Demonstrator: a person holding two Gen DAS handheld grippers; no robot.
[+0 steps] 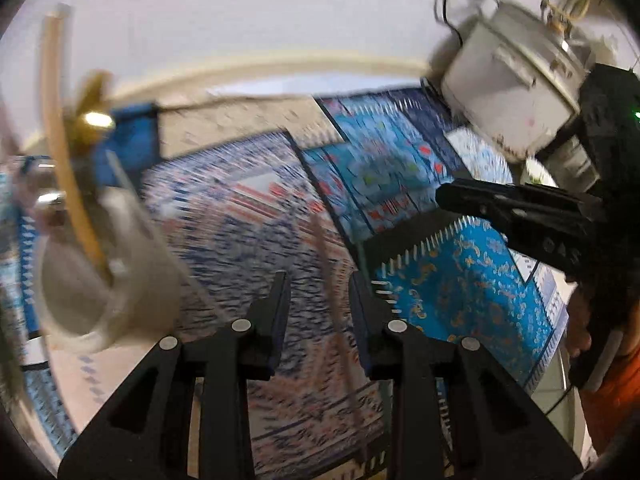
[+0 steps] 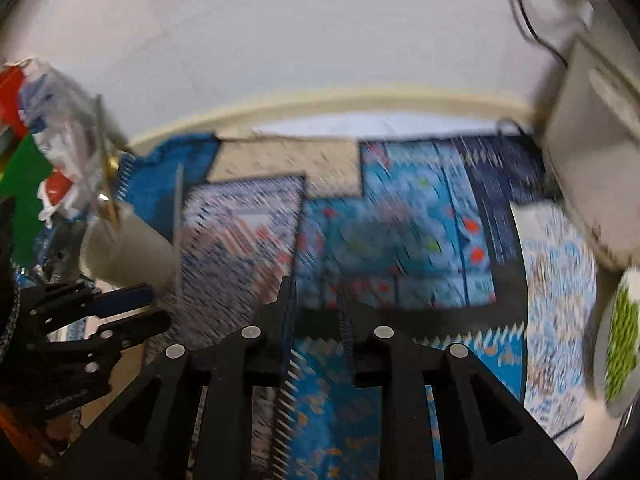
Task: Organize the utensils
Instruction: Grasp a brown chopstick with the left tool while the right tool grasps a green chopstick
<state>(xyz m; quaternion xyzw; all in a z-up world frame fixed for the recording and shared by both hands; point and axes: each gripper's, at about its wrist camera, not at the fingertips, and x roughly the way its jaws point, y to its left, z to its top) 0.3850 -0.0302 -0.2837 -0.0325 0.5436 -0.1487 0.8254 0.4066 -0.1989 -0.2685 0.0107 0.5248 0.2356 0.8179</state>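
A white cup [image 1: 108, 280] stands at the left in the left wrist view, holding a wooden utensil [image 1: 64, 152] and a gold-ended one [image 1: 94, 116]. It also shows in the right wrist view [image 2: 128, 252]. My left gripper [image 1: 320, 284] is open above the patterned mats; a thin blurred stick [image 1: 332, 288] lies in line between its jaws, not clamped. My right gripper [image 2: 318, 292] is open and empty. Each gripper appears in the other's view: the right one [image 1: 516, 208], the left one [image 2: 120, 312]. Both frames are motion-blurred.
Blue and patterned mats [image 1: 248, 216] cover the floor. A white box-like appliance [image 1: 508, 80] with cables stands at the back right. A plate with green pieces [image 2: 620, 340] is at the right edge. Plastic bags [image 2: 44, 140] lie at the left by the wall.
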